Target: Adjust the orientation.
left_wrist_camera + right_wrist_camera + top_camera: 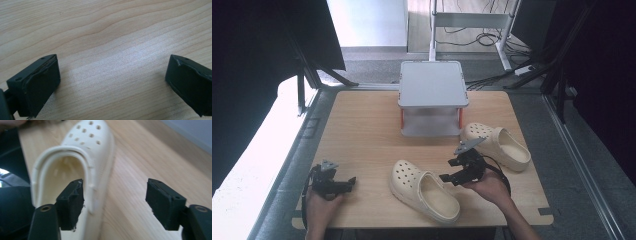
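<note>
right claw (115,202) jaws apart | near clog (75,167) just left of it, long axis running ahead, rim beside left jaw | left claw (343,184) apart, farther off, over bare counter (120,37)

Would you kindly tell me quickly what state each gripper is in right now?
Left gripper: open, holding nothing, above bare table.
Right gripper: open, holding nothing, one of its fingers at the near clog's rim.

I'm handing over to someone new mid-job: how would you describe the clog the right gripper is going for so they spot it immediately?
Start at the grey two-tier shelf at the far middle of the wooden table. Come toward the near edge to the cream clog just left of the open right gripper. Unlike the other clog, right of the shelf, it lies nearest the person, toe pointing far-left.
</note>
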`<state>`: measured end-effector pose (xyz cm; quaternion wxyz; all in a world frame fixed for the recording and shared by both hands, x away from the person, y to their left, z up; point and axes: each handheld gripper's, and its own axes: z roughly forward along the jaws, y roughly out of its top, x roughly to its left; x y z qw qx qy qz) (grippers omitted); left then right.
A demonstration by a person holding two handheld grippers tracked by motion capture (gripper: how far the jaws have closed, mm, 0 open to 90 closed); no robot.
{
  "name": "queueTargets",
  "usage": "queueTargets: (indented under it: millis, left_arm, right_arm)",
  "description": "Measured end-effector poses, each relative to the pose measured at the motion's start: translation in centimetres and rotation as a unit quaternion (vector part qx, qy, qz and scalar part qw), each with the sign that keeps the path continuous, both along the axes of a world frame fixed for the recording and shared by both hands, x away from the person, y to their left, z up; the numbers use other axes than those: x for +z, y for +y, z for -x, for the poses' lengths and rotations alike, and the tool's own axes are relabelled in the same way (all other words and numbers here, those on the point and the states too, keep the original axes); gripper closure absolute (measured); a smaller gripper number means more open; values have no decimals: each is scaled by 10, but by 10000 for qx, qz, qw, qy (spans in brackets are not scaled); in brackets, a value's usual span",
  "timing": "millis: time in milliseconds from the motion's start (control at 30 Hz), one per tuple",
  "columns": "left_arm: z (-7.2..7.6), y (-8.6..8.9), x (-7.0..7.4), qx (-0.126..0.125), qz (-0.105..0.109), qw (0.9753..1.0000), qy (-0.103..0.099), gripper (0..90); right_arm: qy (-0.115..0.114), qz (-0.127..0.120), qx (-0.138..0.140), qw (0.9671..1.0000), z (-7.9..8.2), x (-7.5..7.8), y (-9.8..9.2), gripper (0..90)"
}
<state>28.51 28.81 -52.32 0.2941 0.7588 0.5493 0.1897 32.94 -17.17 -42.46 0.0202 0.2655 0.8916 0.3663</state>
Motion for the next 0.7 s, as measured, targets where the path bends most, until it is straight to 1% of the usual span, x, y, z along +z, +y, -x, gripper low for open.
queueTargets:
  millis: [67,100,167,400,533,700]
  left_arm:
    - [0,0,0,-1,0,10000,0,0]
    - [0,0,0,-1,0,10000,0,0]
    - [0,0,0,0,0,10000,-1,0]
    - [0,0,0,-1,0,10000,0,0]
    - [0,0,0,0,1,10000,-1,0]
    - [0,0,0,3,6,10000,2,0]
  right_arm:
    - [-35,22,-154,9999,-3,-1,-10,263]
    - [-35,22,-154,9999,-3,-1,-10,263]
    - [-36,22,-265,9996,-6,-2,-18,250]
    - [-109,74,-623,9980,-12,-5,-46,254]
    - [-122,45,-809,9966,-13,-3,-62,255]
    - [-180,49,-974,9951,-15,0,-79,256]
